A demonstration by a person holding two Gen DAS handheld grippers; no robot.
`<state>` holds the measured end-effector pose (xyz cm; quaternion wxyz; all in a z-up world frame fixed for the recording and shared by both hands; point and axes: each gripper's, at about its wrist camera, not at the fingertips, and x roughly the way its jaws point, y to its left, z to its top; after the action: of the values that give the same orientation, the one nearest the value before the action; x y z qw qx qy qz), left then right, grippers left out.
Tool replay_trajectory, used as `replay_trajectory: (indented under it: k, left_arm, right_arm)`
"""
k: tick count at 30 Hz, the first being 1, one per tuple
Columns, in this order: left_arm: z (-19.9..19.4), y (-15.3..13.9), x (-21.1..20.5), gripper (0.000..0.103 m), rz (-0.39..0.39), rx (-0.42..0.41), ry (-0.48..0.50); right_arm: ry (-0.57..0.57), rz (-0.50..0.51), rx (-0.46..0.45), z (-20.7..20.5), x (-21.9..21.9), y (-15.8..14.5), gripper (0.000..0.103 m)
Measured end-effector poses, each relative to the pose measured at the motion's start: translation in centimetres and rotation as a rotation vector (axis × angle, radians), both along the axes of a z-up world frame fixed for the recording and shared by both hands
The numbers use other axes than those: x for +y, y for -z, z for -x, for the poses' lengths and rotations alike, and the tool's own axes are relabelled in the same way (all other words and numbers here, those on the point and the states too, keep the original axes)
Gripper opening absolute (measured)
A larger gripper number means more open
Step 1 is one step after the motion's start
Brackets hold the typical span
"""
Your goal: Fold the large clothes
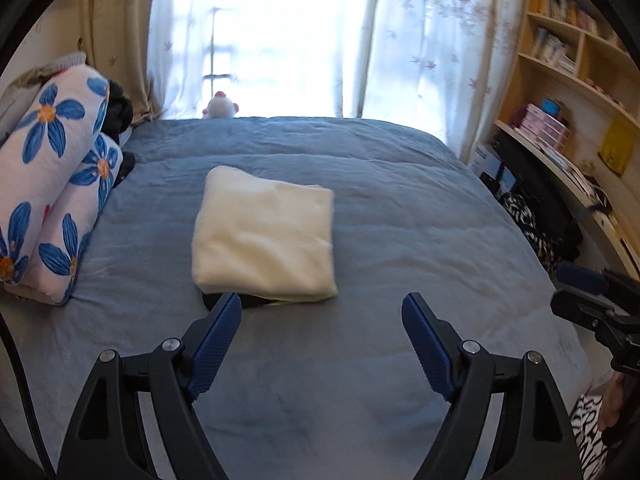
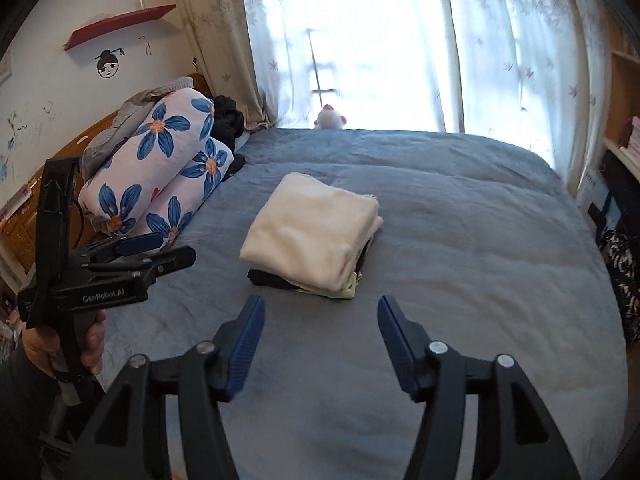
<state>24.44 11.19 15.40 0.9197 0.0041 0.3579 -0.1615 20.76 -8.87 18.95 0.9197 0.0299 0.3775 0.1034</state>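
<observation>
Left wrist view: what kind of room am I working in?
Most likely a home bedroom: a bed with a blue cover, rolled floral bedding at its side, and a bookshelf beside the curtained window.

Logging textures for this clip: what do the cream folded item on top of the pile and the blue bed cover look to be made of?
The cream folded item looks like fleece or terry: a matte, fuzzy nap with soft, thick rounded folds; which of the two is unclear. The blue bed cover looks like a matte woven fabric, perhaps cotton, over padding: fine creases and puffy ridges, no sheen.
</observation>
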Motion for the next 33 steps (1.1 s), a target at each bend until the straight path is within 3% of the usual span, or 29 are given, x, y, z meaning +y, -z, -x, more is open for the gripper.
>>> replay_trajectory:
  k: [5, 7, 9, 12, 14, 16, 19, 25, 33]
  left_arm:
    - [7.8, 1.4, -3.1, 0.09, -0.011, -0.075, 0.036]
    - [10.8, 2.7, -4.0, 0.092, -0.011, -0.124, 0.01]
    - [13.9, 4.5, -4.9, 0.102, -0.019, -0.172, -0.039]
    - [16.9, 7.0, -5.9, 0.102, -0.012, -0.208, -0.063]
    - [18.2, 8.8, -6.7, 0.102, -0.019, -0.176, -0.092]
    - [19.1, 10.3, -7.2, 0.102, -0.001, -0.138, -0.107]
    - [20.1, 12.5, -7.9, 0.102, -0.006, -0.1, -0.135]
    - [22.3, 15.6, -9.1, 0.102, -0.057, -0.057, -0.185]
    - [22.8, 17.9, -9.6, 0.102, -0.081, 0.055, -0.197]
  right_arm:
    - [0.065, 0.005, 0.008, 5.7, -1.5, 2.6, 0.06]
    - [0.1, 0.018, 0.011, 7.8, -2.2, 4.5, 0.06]
    - [0.142, 0.033, 0.019, 9.7, -3.0, 6.7, 0.06]
    - [0.201, 0.005, 0.031, 12.3, -4.1, 9.7, 0.061]
    - [0.235, -0.031, 0.04, 14.2, -5.0, 11.4, 0.063]
    - [0.271, -0.046, 0.046, 15.5, -5.5, 12.8, 0.08]
    - [0.308, -0.065, 0.044, 17.6, -5.9, 14.5, 0.095]
    - [0.384, -0.047, 0.013, 20.1, -6.1, 16.4, 0.103]
    - [0.371, -0.006, 0.034, 20.8, -5.4, 18.2, 0.103]
